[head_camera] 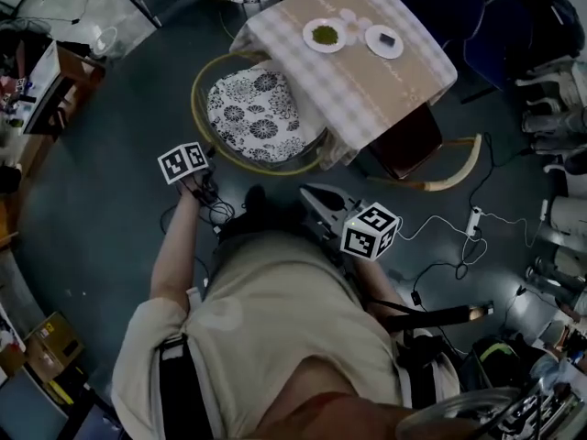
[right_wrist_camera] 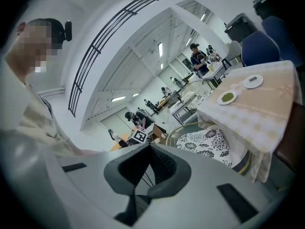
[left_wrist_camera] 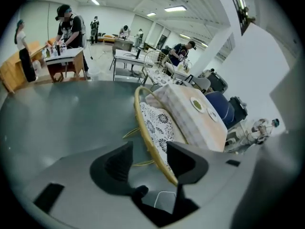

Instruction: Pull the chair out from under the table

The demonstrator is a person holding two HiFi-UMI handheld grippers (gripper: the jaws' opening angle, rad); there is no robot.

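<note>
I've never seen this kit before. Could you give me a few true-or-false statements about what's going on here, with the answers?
1. The left tongs are open. True.
2. The right tongs grip the chair. False: they are shut on nothing, away from it.
3. A plate with something green on it sits on the table. True.
4. The chair's cushion is plain red. False: it has a dark-and-light flower pattern.
</note>
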